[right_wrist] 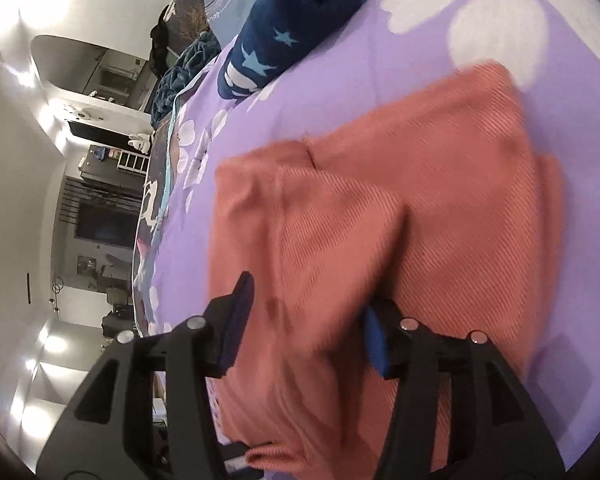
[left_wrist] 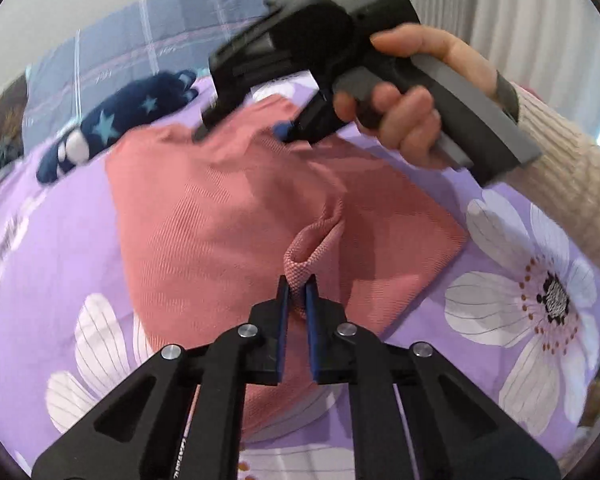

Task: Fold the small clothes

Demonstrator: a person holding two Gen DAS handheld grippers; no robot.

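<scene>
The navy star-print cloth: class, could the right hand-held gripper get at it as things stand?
Probably yes. The right hand-held gripper is open and holds nothing, though it straddles the pink garment. The navy star-print cloth lies uncovered on the purple bedspread beyond the garment, with only bare sheet between.

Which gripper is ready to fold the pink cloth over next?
Probably left. The left gripper is shut on a pinch of the pink cloth. The right gripper is open, with cloth between its fingers, not clamped.

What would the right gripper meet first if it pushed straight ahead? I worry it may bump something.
Most likely the pink garment: the open right gripper already straddles its fabric, though blur hides the depth.
</scene>
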